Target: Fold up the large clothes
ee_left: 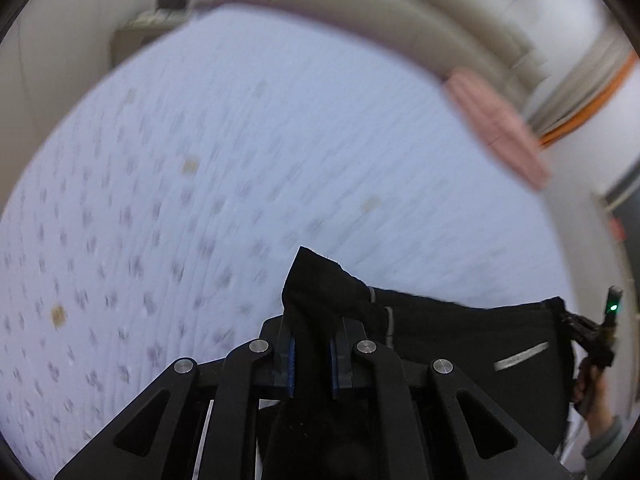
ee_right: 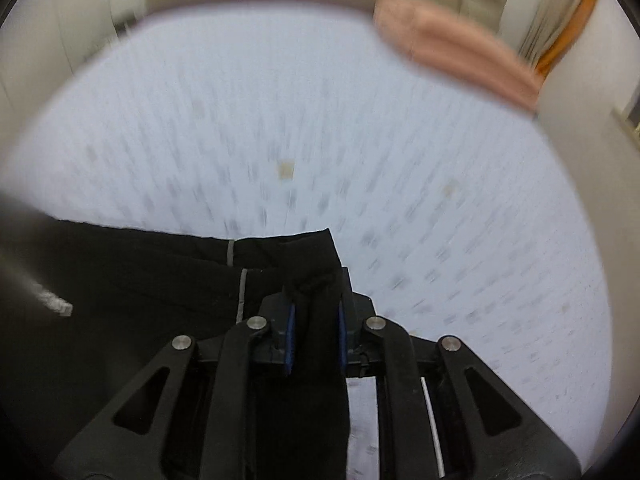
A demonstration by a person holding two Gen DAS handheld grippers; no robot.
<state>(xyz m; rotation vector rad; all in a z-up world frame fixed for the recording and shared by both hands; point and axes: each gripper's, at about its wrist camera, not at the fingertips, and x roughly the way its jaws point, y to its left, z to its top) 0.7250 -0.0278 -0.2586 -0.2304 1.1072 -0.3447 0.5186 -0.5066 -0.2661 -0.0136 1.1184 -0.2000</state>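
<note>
A black garment [ee_left: 460,336] with thin grey stripes hangs stretched between my two grippers above a bed. My left gripper [ee_left: 313,356] is shut on one bunched corner of it, which sticks up past the blue pads [ee_left: 291,364]. In the right wrist view the garment [ee_right: 140,280] spreads to the left, and my right gripper [ee_right: 316,332] is shut on its other corner. The right gripper also shows at the far right of the left wrist view [ee_left: 592,336], gripping the cloth's edge. Both views are blurred by motion.
The bed has a pale blue sheet [ee_left: 240,160] with small grey flower prints [ee_right: 360,140]. A pink folded cloth [ee_left: 496,128] lies at its far right edge [ee_right: 460,52]. A cream headboard [ee_left: 380,4], a curtain [ee_left: 592,76] and a nightstand [ee_left: 136,32] lie beyond.
</note>
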